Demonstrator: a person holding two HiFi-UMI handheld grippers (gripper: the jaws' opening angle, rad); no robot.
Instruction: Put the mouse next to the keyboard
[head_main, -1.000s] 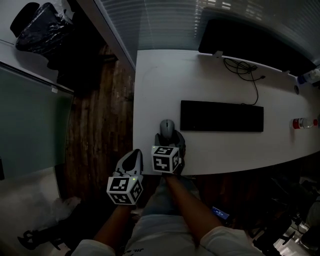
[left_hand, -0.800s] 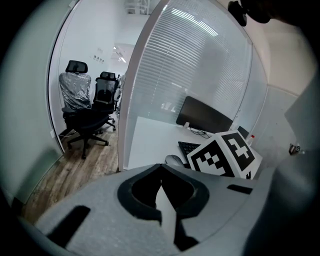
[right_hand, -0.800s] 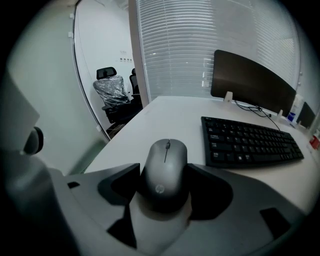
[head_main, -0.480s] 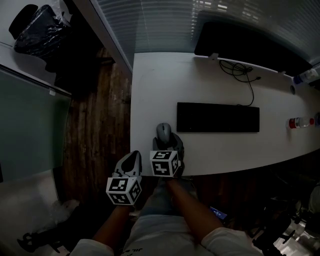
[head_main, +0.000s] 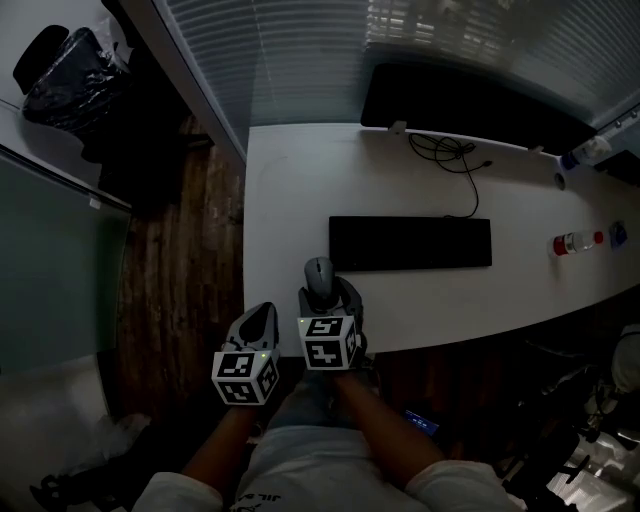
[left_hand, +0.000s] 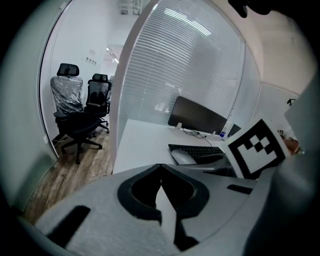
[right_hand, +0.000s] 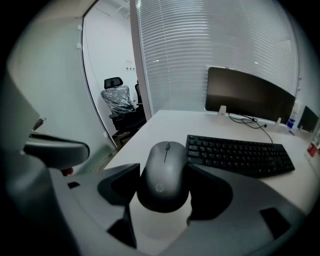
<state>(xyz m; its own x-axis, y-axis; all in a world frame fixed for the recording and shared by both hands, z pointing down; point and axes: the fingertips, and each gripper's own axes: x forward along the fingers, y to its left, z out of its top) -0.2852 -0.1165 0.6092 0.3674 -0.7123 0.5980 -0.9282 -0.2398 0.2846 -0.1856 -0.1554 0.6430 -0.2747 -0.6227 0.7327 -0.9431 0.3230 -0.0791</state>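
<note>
One carry | my right gripper (right_hand: 164, 175) clamps the grey oval plastic mouse (right_hand: 165, 162) by its sides, bound for the flat black keyboard (right_hand: 240, 152) | left gripper (left_hand: 161, 175) closed, empty, kept aside.

Right tool (right_hand: 165, 172) clamps grey mouse (right_hand: 164, 186), jaws against both its sides, wheel end pointing away. Black keyboard (right_hand: 240, 155) just right of mouse on white desk (right_hand: 167, 125). Dark monitor (right_hand: 247, 100) behind, cable (right_hand: 250, 122) in front of it. Plastic-wrapped chair (right_hand: 117, 100) far left, beyond the desk.
</note>
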